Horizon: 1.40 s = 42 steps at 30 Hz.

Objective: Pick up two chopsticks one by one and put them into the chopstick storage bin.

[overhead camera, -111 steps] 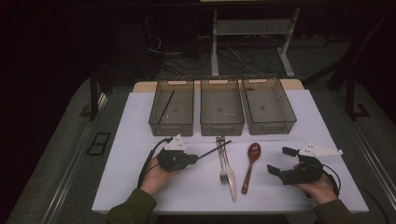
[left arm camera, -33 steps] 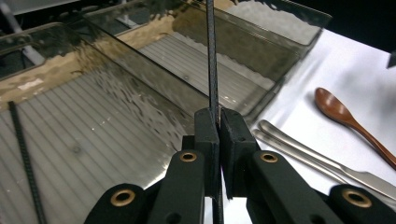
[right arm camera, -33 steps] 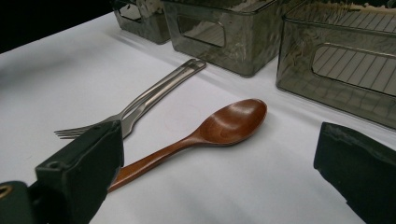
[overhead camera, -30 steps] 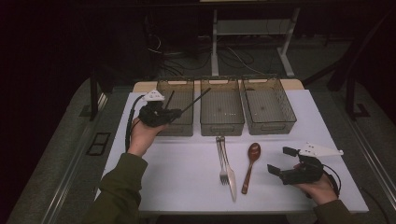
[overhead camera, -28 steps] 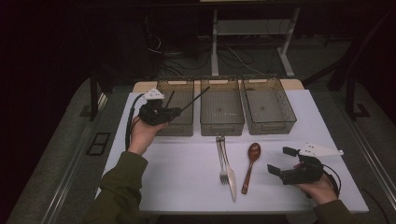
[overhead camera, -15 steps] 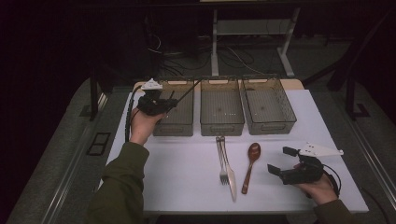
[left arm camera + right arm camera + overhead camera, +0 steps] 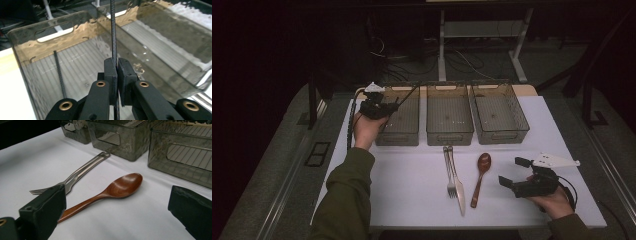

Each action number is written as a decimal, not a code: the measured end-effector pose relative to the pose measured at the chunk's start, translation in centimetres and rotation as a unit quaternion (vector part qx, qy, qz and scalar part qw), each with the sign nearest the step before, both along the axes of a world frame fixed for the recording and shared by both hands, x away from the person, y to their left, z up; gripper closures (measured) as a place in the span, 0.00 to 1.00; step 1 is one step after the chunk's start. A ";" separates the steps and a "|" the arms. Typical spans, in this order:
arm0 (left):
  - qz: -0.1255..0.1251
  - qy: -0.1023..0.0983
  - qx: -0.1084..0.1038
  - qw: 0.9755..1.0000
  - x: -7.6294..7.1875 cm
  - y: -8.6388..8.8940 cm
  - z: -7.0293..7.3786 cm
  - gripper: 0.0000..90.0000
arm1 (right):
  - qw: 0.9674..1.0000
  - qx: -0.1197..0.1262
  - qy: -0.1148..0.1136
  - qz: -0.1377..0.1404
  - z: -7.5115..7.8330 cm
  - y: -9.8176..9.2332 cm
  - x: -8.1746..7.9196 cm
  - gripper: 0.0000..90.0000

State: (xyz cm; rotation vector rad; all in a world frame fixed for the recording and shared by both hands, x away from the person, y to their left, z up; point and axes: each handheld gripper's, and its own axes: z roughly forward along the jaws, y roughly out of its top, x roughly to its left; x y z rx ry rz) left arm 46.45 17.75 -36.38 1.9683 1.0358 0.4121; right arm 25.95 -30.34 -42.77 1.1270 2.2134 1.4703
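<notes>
My left gripper point(image 7: 391, 106) hovers over the near-left corner of the left smoky plastic bin point(image 7: 397, 138). It is shut on a thin black chopstick point(image 7: 408, 95) that slants up and to the right over that bin. In the left gripper view the jaws of the left gripper point(image 7: 117, 67) pinch the chopstick point(image 7: 113, 35), and a second black chopstick point(image 7: 59, 75) lies on the bin floor. My right gripper point(image 7: 515, 173) rests open at the front right of the table. The right gripper point(image 7: 120, 207) faces a wooden spoon point(image 7: 120, 187).
A middle bin point(image 7: 449, 136) and a right bin point(image 7: 502, 134) stand beside the left one. On the white table point(image 7: 402, 185) a fork point(image 7: 449, 167), a knife point(image 7: 458, 187) and the wooden spoon point(image 7: 478, 177) lie side by side. Dark floor surrounds the table.
My left gripper carried the chopstick from the table's front up to the left bin, then drifted a little farther back. The right gripper stayed still.
</notes>
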 end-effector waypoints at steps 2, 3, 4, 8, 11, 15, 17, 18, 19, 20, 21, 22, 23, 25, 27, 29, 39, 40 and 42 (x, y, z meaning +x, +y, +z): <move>0.008 0.005 0.000 1.000 0.2 0.1 -0.4 0.94 | 1.000 0.000 0.000 0.000 0.0 0.0 0.0 0.01; 0.010 0.008 0.002 1.000 0.4 0.2 -0.5 0.94 | 1.000 0.000 0.000 0.000 0.0 0.0 0.0 0.01; 0.013 0.012 0.003 1.000 0.4 0.2 -0.7 0.94 | 1.000 0.000 0.000 0.000 0.0 0.0 0.0 0.01; 0.026 0.027 0.014 0.999 0.9 0.3 -1.4 0.94 | 1.000 0.000 0.000 0.000 0.0 0.0 0.0 0.01; 0.030 0.038 0.017 0.999 1.2 0.1 -1.8 0.94 | 1.000 0.001 0.000 0.001 0.0 0.0 0.0 0.01; 0.030 0.046 0.025 0.998 1.4 -0.1 -2.1 0.94 | 1.000 0.001 0.001 -0.001 0.0 -0.1 0.0 0.01; 0.031 0.048 0.025 0.998 1.4 -0.1 -2.2 0.94 | 1.000 0.002 0.001 -0.001 0.0 -0.1 0.0 0.01; 0.031 0.049 0.024 0.998 1.4 -0.1 -2.2 0.94 | 1.000 0.001 0.000 0.000 0.0 -0.1 0.0 0.01; 0.032 0.049 0.025 0.998 1.4 -0.1 -2.2 0.94 | 1.000 0.001 0.000 -0.001 0.0 -0.1 0.0 0.01; 0.031 0.050 0.026 0.998 1.4 0.0 -2.3 0.94 | 1.000 0.001 -0.001 0.000 0.0 -0.1 0.0 0.01; 0.032 0.050 0.025 0.998 1.4 0.0 -2.3 0.93 | 1.000 0.001 -0.001 0.000 0.0 -0.1 0.0 0.01; 0.034 0.049 0.025 0.998 1.4 0.0 -2.3 0.92 | 1.000 0.001 0.001 0.000 0.0 -0.1 0.0 0.01; 0.034 0.050 0.024 0.998 1.4 0.0 -2.3 0.90 | 1.000 0.000 0.000 0.000 0.0 -0.1 0.0 0.01; 0.036 0.047 0.027 0.998 1.3 0.0 -2.2 0.86 | 1.000 0.001 -0.001 0.000 0.0 -0.1 0.0 0.01; 0.034 0.045 0.027 0.998 1.3 0.0 -2.1 0.84 | 1.000 0.001 -0.001 0.000 0.0 -0.1 0.0 0.01; 0.034 0.043 0.027 0.998 1.2 0.1 -2.0 0.81 | 1.000 0.001 -0.001 0.000 0.0 -0.1 0.0 0.01; 0.012 0.024 0.001 1.000 0.0 0.4 -0.8 0.67 | 1.000 0.000 -0.001 0.000 0.0 -0.1 0.0 0.01; 0.008 0.019 -0.006 1.000 -0.2 0.4 -0.7 0.65 | 1.000 0.000 0.000 -0.001 0.0 -0.1 0.0 0.01; -0.002 0.014 -0.015 1.000 -0.8 0.4 -0.5 0.62 | 1.000 0.001 0.000 -0.002 0.0 -0.2 0.0 0.01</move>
